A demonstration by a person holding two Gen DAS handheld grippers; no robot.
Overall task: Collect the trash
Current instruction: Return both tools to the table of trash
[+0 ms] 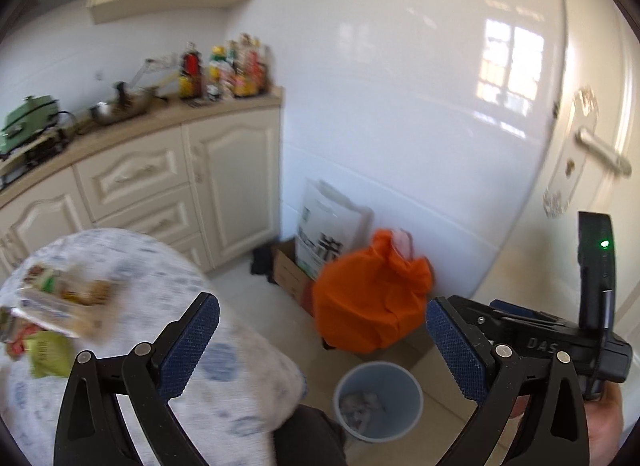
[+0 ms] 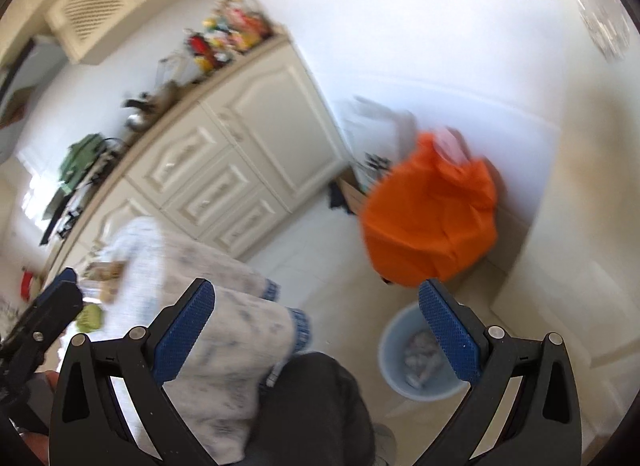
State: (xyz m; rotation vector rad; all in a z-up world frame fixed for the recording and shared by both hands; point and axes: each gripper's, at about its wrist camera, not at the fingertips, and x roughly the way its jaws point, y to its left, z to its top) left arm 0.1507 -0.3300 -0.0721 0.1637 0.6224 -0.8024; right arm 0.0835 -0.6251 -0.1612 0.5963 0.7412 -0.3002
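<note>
One orange bag [image 1: 370,298] sits just behind the bin [image 1: 378,400].

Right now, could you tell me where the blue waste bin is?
The blue waste bin stands on the floor, low and centre-right in both wrist views, just in front of the orange bag and right of the cloth-covered table.

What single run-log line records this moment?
left claw open, empty | right claw open, empty | bin on floor, holds crumpled paper | wrappers on table
</note>
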